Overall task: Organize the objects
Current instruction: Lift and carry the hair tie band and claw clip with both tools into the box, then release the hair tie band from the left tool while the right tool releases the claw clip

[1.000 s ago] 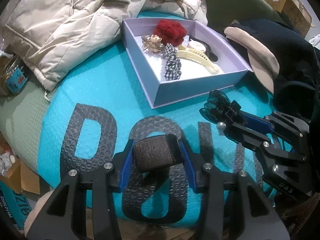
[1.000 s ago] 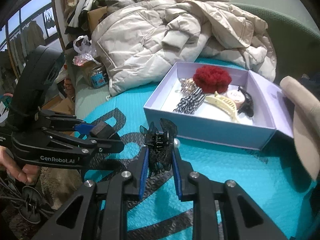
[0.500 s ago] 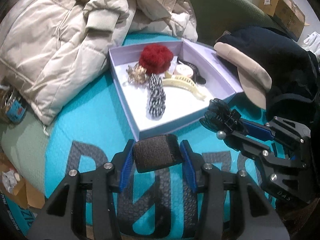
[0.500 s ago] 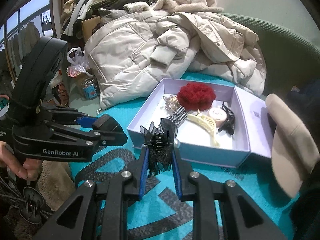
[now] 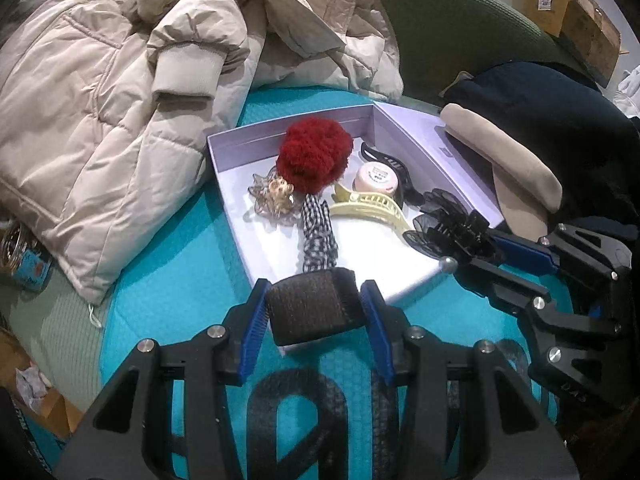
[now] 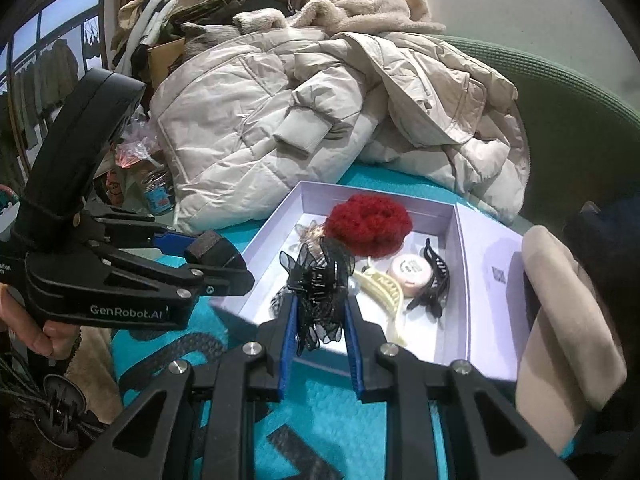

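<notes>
My left tongs (image 5: 316,306) grip a dark brown hair roller (image 5: 314,310) at the near edge of the lilac box (image 5: 416,148); my right tongs (image 6: 320,320) clamp a black bow claw clip (image 6: 318,280) over the box's near wall, w/ red scrunchie (image 6: 368,230) inside, far end.

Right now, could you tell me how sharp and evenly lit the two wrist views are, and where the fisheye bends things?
Left wrist view: sharp at centre, the lavender box walls bow outward, corners fall to black, and the left tool hides the box's near edge. Right wrist view: a bright patch above the beige jacket, soft blur toward the rim, and the right tool with its black bow clip stays crisp.
</notes>
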`<state>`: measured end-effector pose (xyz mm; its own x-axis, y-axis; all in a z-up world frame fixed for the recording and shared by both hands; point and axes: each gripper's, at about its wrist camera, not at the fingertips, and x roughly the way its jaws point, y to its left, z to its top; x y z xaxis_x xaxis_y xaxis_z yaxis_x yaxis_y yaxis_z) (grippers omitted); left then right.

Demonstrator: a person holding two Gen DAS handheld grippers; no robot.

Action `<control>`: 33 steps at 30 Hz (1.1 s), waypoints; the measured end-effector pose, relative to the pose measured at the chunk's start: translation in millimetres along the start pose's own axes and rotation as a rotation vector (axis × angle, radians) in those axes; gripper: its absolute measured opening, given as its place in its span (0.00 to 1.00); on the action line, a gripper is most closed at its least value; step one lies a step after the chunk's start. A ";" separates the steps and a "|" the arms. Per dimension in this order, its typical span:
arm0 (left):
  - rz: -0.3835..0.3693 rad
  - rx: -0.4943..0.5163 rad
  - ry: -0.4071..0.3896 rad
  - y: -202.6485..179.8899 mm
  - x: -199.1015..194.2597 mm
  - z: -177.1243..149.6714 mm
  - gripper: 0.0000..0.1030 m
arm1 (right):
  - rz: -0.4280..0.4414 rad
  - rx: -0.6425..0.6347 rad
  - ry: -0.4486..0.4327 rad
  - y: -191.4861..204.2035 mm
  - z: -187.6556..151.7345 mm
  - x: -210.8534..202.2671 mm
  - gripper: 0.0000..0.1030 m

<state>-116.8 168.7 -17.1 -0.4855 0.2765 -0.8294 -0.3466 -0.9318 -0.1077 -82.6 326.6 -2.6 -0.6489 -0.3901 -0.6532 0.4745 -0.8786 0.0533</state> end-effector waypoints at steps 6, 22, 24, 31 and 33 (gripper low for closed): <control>-0.008 0.014 0.014 2.7 21.4 20.0 0.43 | -0.012 0.024 0.004 -14.8 9.3 18.0 0.21; 0.015 0.011 0.032 25.3 77.0 59.6 0.43 | -0.039 0.036 0.014 -39.2 28.9 69.7 0.21; 0.018 0.015 0.031 26.5 82.2 64.6 0.43 | -0.048 0.040 0.016 -44.0 31.5 76.3 0.21; 0.024 0.021 0.027 30.3 103.3 80.3 0.43 | -0.073 0.053 0.032 -56.3 34.4 93.5 0.21; 0.022 0.023 0.026 31.1 109.0 83.6 0.43 | -0.079 0.060 0.036 -59.1 34.2 96.8 0.21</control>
<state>-247.5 189.5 -65.0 -0.4727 0.2495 -0.8452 -0.3547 -0.9318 -0.0767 -193.8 331.3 -43.2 -0.6607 -0.3098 -0.6837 0.3858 -0.9215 0.0448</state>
